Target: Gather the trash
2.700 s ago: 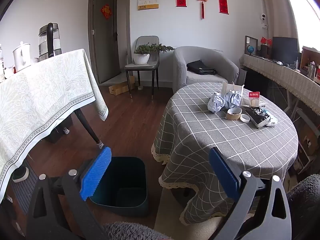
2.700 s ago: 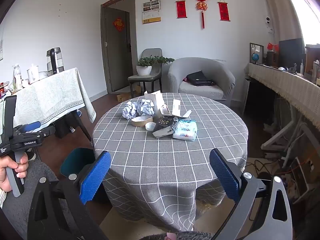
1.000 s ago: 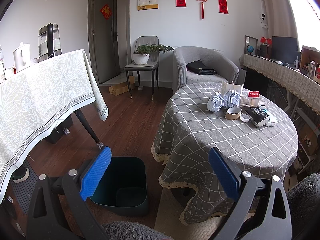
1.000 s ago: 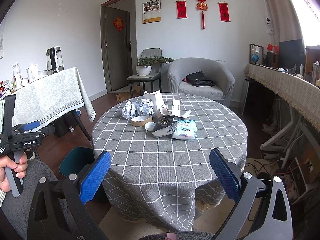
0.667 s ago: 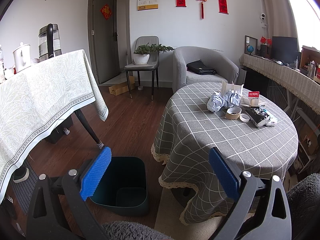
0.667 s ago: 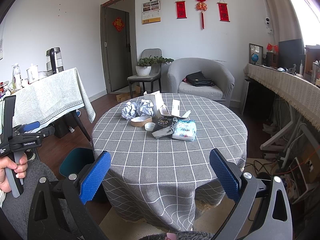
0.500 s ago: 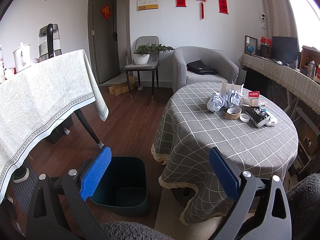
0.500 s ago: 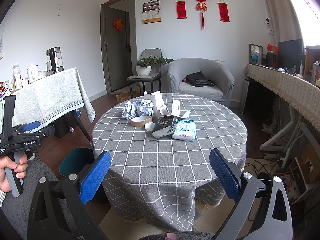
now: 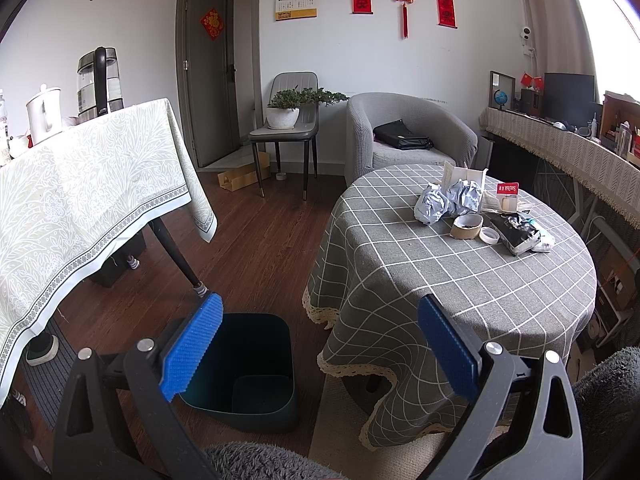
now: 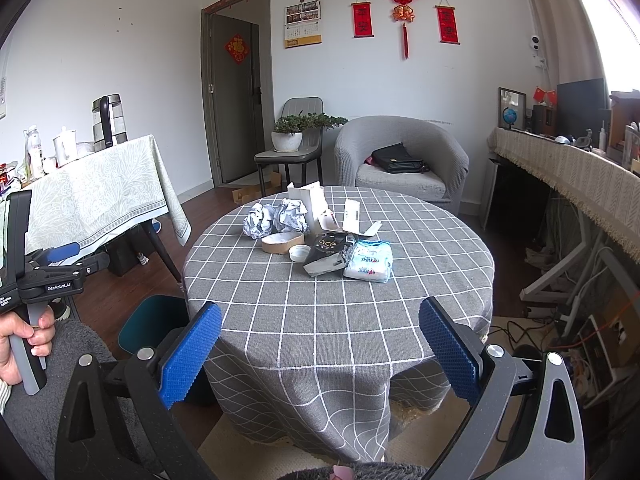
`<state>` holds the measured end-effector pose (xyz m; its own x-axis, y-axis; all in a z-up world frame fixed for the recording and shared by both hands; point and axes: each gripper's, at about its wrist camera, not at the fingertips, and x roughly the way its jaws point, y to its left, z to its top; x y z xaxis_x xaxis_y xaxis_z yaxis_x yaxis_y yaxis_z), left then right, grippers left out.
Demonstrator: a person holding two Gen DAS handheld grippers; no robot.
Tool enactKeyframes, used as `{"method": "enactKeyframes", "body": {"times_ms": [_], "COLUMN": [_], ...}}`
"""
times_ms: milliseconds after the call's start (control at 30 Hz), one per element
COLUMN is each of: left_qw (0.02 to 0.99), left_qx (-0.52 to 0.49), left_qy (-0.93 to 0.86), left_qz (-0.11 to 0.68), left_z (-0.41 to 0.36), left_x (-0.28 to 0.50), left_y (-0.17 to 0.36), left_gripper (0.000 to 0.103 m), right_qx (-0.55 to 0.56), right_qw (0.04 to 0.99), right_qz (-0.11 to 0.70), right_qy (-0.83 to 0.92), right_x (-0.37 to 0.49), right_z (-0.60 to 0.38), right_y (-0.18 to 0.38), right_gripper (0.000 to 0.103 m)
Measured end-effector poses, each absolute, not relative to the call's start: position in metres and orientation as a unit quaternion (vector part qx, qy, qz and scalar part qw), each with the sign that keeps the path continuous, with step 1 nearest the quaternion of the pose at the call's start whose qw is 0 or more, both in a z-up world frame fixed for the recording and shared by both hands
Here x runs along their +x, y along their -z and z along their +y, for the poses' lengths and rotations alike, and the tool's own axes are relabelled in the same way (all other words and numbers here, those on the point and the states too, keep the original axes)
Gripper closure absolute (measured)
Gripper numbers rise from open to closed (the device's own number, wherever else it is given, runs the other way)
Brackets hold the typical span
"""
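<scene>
A round table with a grey checked cloth [image 10: 320, 320] carries a heap of trash: crumpled paper balls [image 10: 276, 216], a tape roll [image 10: 282, 243], a white lid [image 10: 299, 253], a black packet [image 10: 330, 256], a tissue pack [image 10: 370, 266] and opened white cartons [image 10: 314, 202]. The heap also shows in the left wrist view [image 9: 468, 208]. A dark teal bin [image 9: 244, 364] stands open on the floor left of the table. My left gripper [image 9: 320, 344] is open and empty above the bin. My right gripper [image 10: 320, 352] is open and empty before the table's near edge.
A second table with a pale patterned cloth [image 9: 80, 192] stands at the left, with a kettle [image 9: 100, 80] on it. A grey armchair [image 10: 400, 160] and a chair with a potted plant [image 10: 296, 136] stand behind. A long cloth-covered counter [image 10: 568, 168] runs along the right.
</scene>
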<state>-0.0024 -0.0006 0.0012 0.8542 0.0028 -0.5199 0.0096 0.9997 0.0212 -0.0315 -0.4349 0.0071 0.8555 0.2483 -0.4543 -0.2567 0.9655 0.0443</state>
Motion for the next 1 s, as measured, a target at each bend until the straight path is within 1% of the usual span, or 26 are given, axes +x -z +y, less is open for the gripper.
{"method": "enactKeyframes", "body": {"times_ms": [467, 633, 1000], "left_qw": [0.965, 0.966, 0.964], "left_qx": [0.015, 0.040, 0.021], "left_qy": [0.007, 0.010, 0.047], "left_qz": [0.262, 0.254, 0.262], "left_z": [-0.002, -0.009, -0.013], "left_x": [-0.006, -0.010, 0.005], "left_y": [-0.001, -0.006, -0.018], "left_gripper": [0.003, 0.004, 0.004], "right_qx": [-0.012, -0.012, -0.010], "right_qw": [0.963, 0.962, 0.959], "right_qz": [0.234, 0.241, 0.254], "right_qy": [-0.131, -0.130, -0.128], "right_x": [-0.031, -0.031, -0.009], "right_z": [-0.435, -0.441, -0.435], "right_y": [-0.006, -0.011, -0.013], "right_gripper": [0.003, 0.003, 0.003]}}
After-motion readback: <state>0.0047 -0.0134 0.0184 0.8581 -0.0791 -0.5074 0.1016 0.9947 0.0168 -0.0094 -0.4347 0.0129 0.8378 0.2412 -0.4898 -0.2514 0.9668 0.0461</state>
